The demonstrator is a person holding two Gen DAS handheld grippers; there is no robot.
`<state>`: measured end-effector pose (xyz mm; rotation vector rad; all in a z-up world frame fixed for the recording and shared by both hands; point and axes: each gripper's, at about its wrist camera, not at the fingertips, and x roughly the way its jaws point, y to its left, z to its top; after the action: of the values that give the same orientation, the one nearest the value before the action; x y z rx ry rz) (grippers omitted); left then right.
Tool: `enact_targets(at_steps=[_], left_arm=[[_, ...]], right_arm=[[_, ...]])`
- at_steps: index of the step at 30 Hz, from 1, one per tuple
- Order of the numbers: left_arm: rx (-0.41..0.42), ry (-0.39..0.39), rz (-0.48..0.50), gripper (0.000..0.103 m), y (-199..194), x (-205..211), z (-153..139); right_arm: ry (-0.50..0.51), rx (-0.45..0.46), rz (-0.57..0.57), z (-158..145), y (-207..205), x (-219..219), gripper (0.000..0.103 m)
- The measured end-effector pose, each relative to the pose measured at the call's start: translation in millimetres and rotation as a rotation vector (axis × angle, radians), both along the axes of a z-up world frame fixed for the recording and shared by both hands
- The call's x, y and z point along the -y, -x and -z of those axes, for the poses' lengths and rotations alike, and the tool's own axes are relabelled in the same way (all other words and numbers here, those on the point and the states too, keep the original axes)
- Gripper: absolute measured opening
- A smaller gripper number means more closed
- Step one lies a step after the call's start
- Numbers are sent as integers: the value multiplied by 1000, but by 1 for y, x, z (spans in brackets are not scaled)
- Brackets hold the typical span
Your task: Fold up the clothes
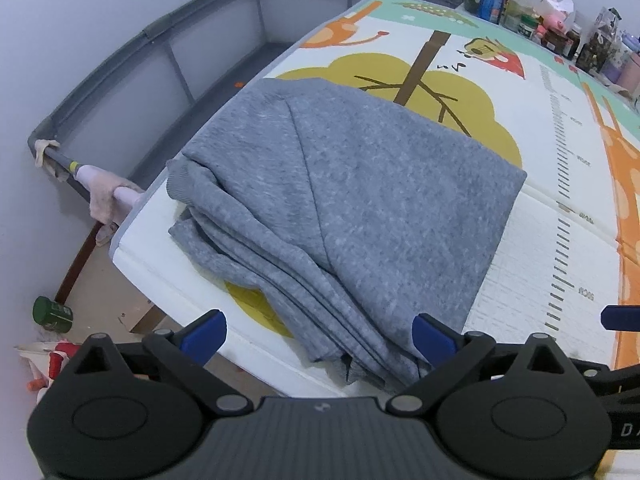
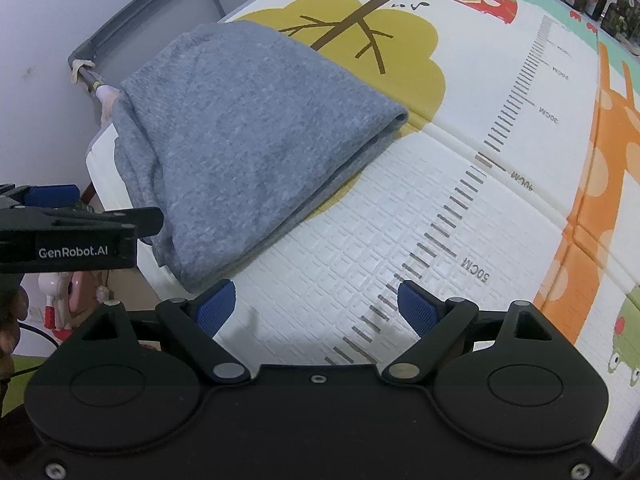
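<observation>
Grey sweatshirt (image 1: 352, 200), folded into a thick stack, lies on the play mat (image 1: 540, 240) on the counter, centre of the left wrist view and upper left of the right wrist view. Looks soft, floppy and fairly light; the knit should give the pads decent grip, but layers would likely slide apart if pinched singly. Best hold, I judge: the stacked layer edges at the near corner, lower centre, or the folded right edge. Mottled heather grey, ribbed cuff (image 1: 178, 182) at its left side. Left gripper (image 1: 320, 338) jaws released wide, nothing pressed, cloth corner just between them. Right gripper (image 2: 316, 306) jaws also released, over bare mat.
</observation>
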<state>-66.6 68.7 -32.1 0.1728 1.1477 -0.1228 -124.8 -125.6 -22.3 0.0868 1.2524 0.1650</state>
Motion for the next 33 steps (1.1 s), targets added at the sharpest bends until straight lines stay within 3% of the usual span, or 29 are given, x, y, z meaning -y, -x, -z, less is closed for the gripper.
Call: enact_targets(at_steps=[33], left_arm=[[5,4,-18,101,0,-3,-2]], right_arm=[[0,0,3,-2,0,0,88]])
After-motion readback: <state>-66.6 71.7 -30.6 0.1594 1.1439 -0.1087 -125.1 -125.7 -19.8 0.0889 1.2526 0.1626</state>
